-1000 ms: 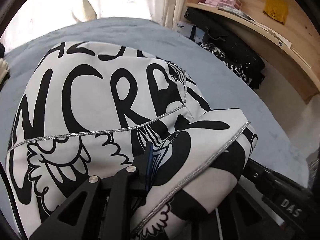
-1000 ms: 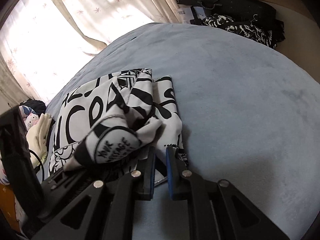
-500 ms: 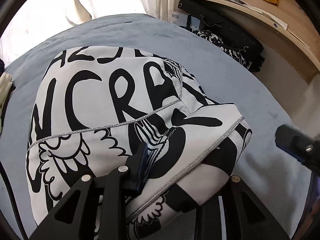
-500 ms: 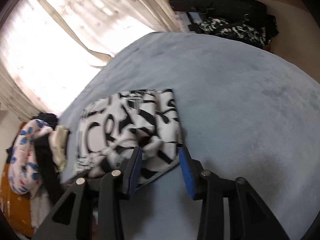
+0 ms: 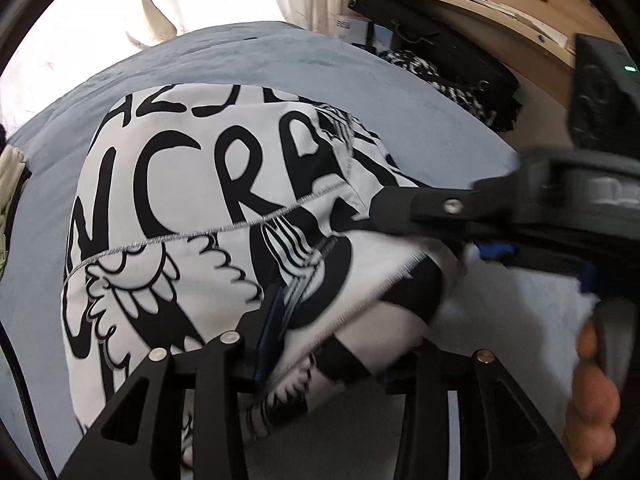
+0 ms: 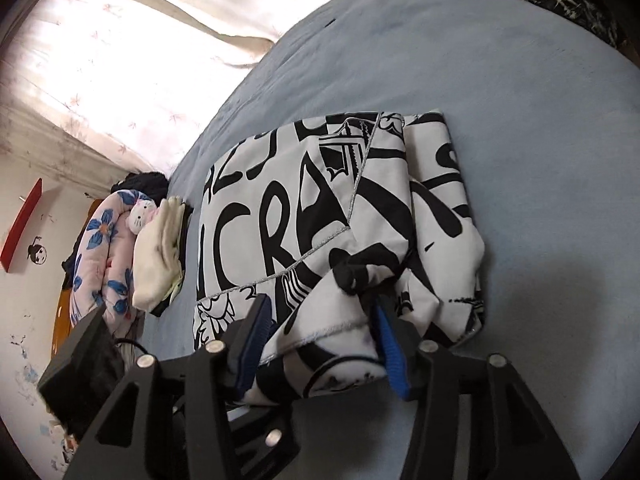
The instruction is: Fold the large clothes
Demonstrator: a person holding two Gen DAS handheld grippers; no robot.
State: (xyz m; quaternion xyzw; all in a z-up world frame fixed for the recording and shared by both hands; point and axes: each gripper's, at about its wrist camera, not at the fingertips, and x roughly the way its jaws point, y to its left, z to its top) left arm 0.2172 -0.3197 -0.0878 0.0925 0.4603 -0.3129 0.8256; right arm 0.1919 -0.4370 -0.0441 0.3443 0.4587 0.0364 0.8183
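Note:
A white garment with bold black lettering (image 5: pixel 192 184) lies folded on the blue-grey bed (image 5: pixel 280 60). Its thick near fold lies between the fingers of my left gripper (image 5: pixel 340 344), whose jaws are opening. The left blue pad (image 5: pixel 272 332) rests beside the cloth and the other finger is mostly hidden under it. In the right wrist view the same garment (image 6: pixel 280 216) has its bunched near corner between the blue pads of my right gripper (image 6: pixel 324 340), whose jaws are closing and still stand wide. One black finger (image 5: pixel 416 202) of the right gripper reaches in over the fold.
A person's hand (image 5: pixel 592 392) holds the right gripper's handle. A floral pillow with a plush toy (image 6: pixel 116 236) and cream folded cloth (image 6: pixel 160 252) lie at the bed's left edge. A wooden shelf (image 5: pixel 460 4), black bags and patterned clothes (image 5: pixel 448 80) stand beyond the bed.
The right gripper opened, pulled back, then came onto the garment's near corner from the right. The left jaws widened around the fold. The garment settled flatter on the bed.

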